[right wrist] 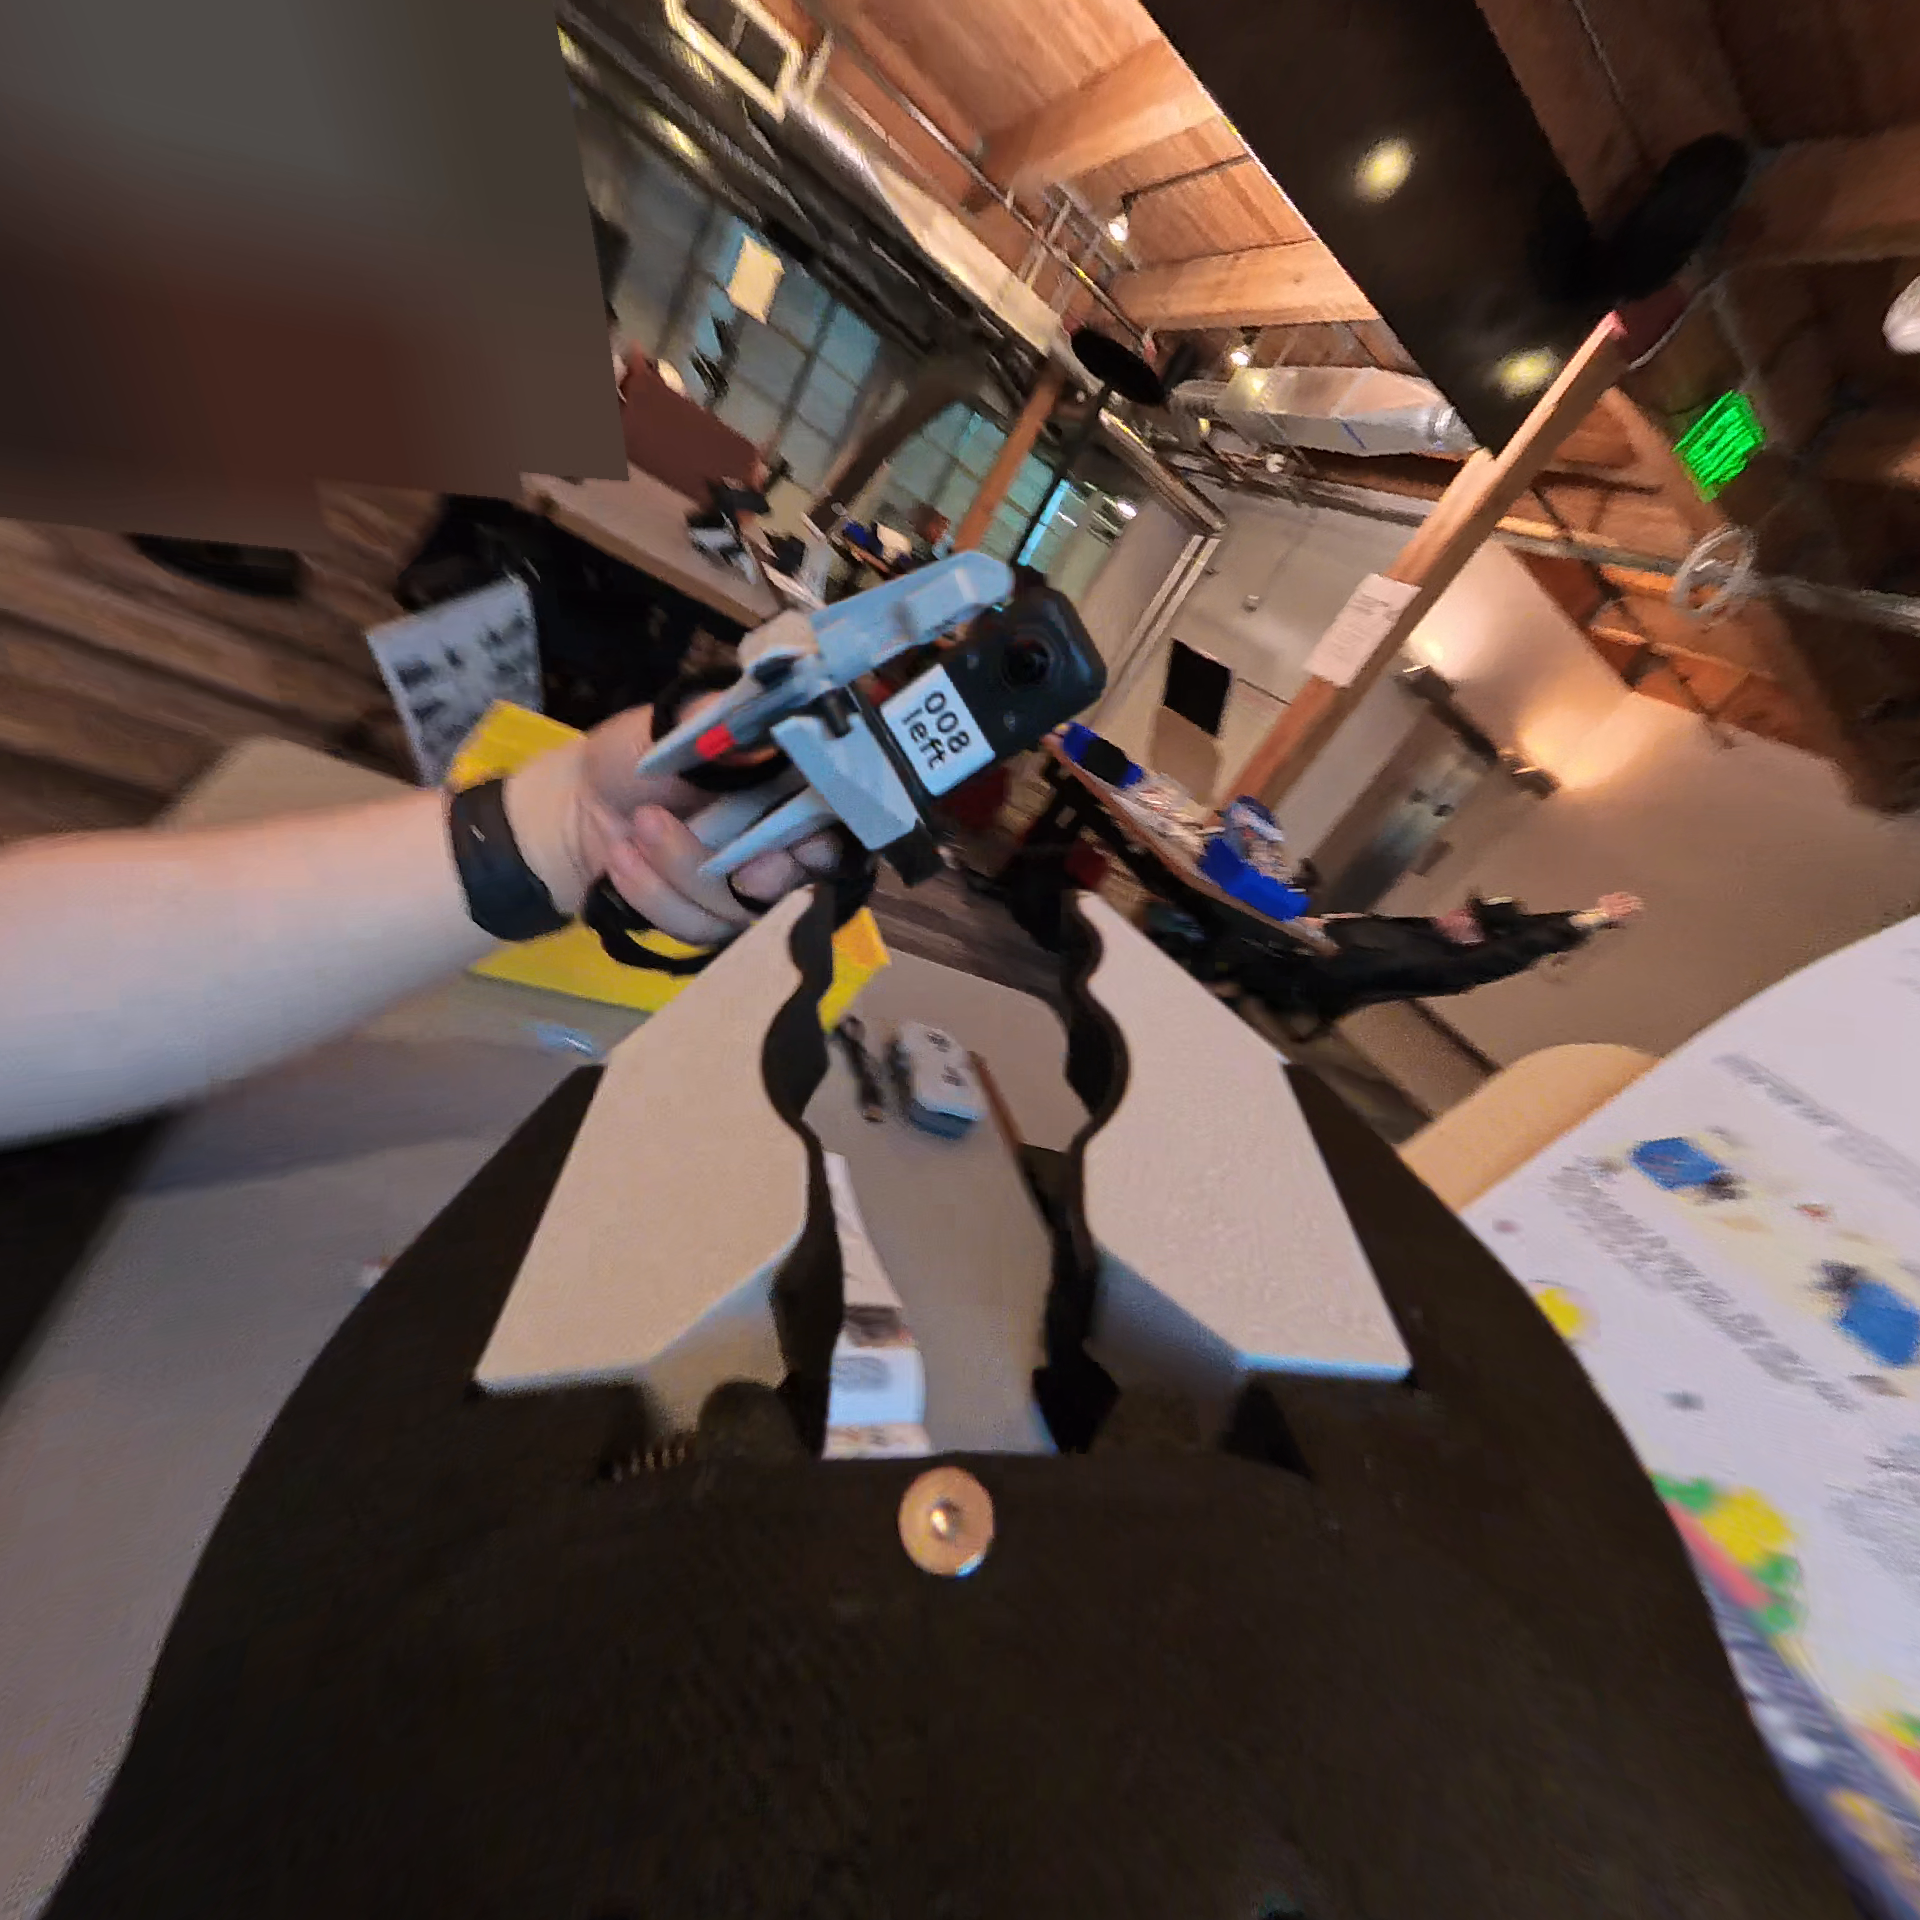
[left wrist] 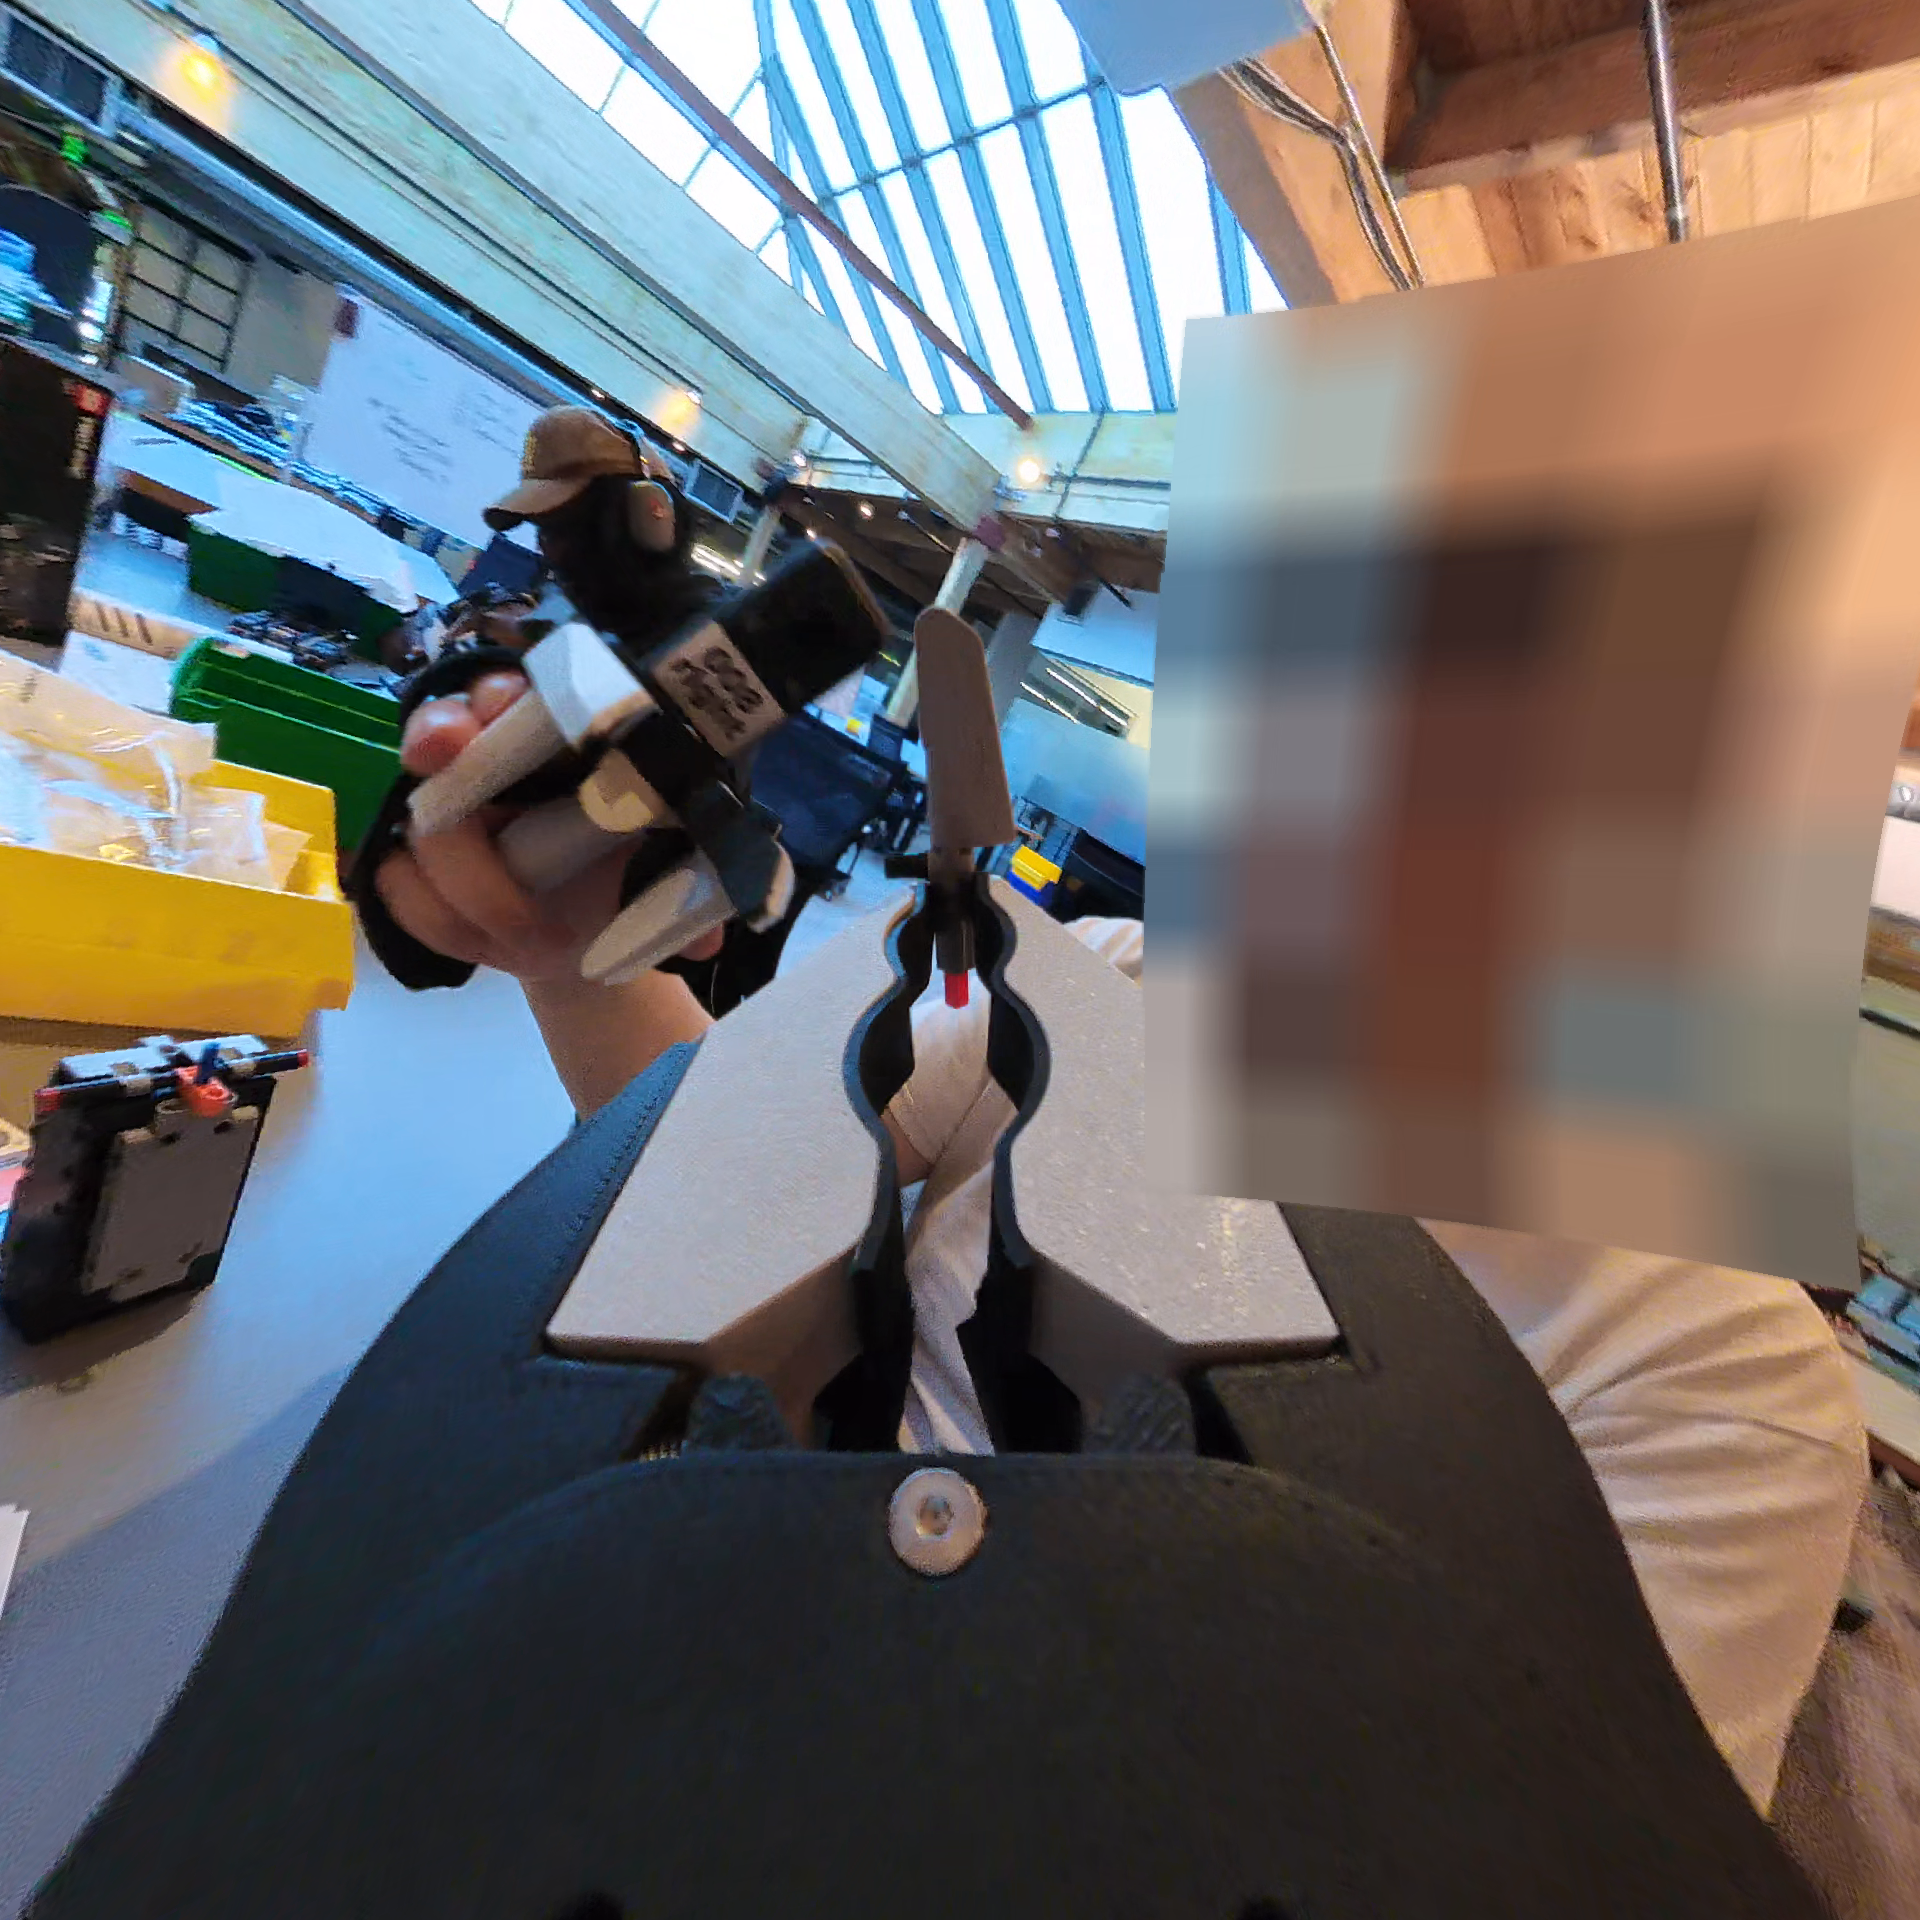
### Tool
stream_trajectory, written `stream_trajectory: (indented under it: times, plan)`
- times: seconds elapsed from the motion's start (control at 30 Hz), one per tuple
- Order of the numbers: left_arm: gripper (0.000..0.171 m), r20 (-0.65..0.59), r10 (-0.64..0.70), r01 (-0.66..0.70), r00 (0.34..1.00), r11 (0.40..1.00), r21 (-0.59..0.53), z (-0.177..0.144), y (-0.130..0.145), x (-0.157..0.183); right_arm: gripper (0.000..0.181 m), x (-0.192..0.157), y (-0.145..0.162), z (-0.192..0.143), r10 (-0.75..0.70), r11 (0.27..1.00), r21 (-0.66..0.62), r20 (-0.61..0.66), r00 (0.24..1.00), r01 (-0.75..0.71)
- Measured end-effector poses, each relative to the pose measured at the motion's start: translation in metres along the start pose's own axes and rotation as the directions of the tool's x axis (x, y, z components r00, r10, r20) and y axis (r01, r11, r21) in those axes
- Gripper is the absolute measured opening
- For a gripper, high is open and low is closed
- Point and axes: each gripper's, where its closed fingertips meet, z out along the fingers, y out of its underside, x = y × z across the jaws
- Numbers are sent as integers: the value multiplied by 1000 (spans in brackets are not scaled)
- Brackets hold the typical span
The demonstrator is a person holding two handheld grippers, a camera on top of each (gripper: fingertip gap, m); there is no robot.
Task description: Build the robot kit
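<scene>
My left gripper (left wrist: pixel 951 909) is raised into the air, shut at its tips on a small toy-brick part. The part is a grey blade-shaped piece (left wrist: pixel 961 727) standing up on a black stem, with a red pin end (left wrist: pixel 954 987) showing between the fingers. My right gripper (right wrist: pixel 945 930) is open and empty, held above the table. Each gripper shows in the other's view, held in a hand: the right one in the left wrist view (left wrist: pixel 644 748), the left one in the right wrist view (right wrist: pixel 883 717). The two grippers face each other, a short way apart.
A yellow bin (left wrist: pixel 177 935) holding clear bags and green bins (left wrist: pixel 281 717) stand on the grey table (left wrist: pixel 416 1143). A black and grey brick-built model (left wrist: pixel 135 1174) sits at the left. An open instruction booklet (right wrist: pixel 1714 1299) lies right. Small loose parts (right wrist: pixel 935 1081) lie beyond my right gripper. A person in a cap (left wrist: pixel 582 488) is behind.
</scene>
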Motion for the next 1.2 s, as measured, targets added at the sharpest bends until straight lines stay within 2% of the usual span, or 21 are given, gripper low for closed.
stream_trajectory:
  times: [0.03,0.1,0.2,0.27,0.3,0.37,0.4,0.5,0.57,0.67,0.73,0.8,0.83,0.87,0.9,0.97,1.03,1.1,1.13,1.17,1.2]
  plan:
    - [5,-7,20,-20,1000,1000,-14,2,2,3,31,-2,-1,-1,80,997,10,40,996,-81]
    - [5,6,60,-60,998,998,-17,2,1,8,20,-9,0,-2,228,974,-21,126,965,-227]
    - [5,137,87,-92,987,995,26,-10,-9,11,15,-22,9,2,246,969,-55,177,953,-239]
    - [5,311,133,-151,941,988,34,-25,-14,10,16,-45,32,10,255,962,-158,252,933,-221]
    - [5,434,160,-190,887,981,27,-37,-18,7,16,-59,50,16,292,944,-241,291,911,-226]
    - [5,620,204,-258,757,966,-2,-63,-25,6,17,-90,90,26,345,895,-407,364,865,-186]
    - [4,654,221,-287,724,958,-6,-71,-29,13,18,-107,111,30,363,866,-478,404,840,-144]
    - [5,656,229,-339,719,940,43,-81,-34,40,17,-137,178,50,518,681,-710,294,803,-179]
    - [5,698,225,-351,680,936,40,-91,-35,47,15,-170,198,52,576,614,-779,331,748,-128]
    - [5,829,203,-355,521,935,-6,-118,-31,54,25,-189,215,57,423,647,-760,425,800,62]
    - [5,883,191,-382,429,924,-14,-131,-31,68,26,-191,205,87,386,716,-698,416,824,17]
    - [5,910,190,-417,368,909,-21,-135,-32,84,26,-197,189,124,399,794,-604,433,808,-68]
    - [5,925,187,-432,331,902,-28,-137,-31,92,26,-200,189,140,401,807,-584,440,803,-83]
    - [5,941,181,-445,284,895,-38,-140,-31,99,24,-199,198,156,424,779,-619,399,813,-102]
    - [5,954,182,-460,239,886,-54,-143,-30,105,23,-200,209,169,483,717,-683,343,806,-139]
    - [5,967,187,-490,173,868,-80,-145,-29,118,24,-212,217,194,625,592,-764,236,744,-255]
    - [5,969,193,-511,154,855,-89,-143,-27,130,26,-219,218,218,691,534,-772,163,705,-345]
    - [5,967,203,-531,155,842,-92,-141,-26,140,23,-217,226,234,736,419,-766,-29,676,-489]
    - [5,964,212,-544,158,834,-94,-139,-26,144,24,-219,221,243,758,405,-725,-74,648,-557]
    - [5,962,218,-556,162,826,-93,-138,-26,148,27,-220,219,250,742,422,-696,-104,663,-581]
    - [5,961,223,-564,165,821,-93,-137,-26,151,33,-221,223,253,690,456,-688,-129,713,-565]
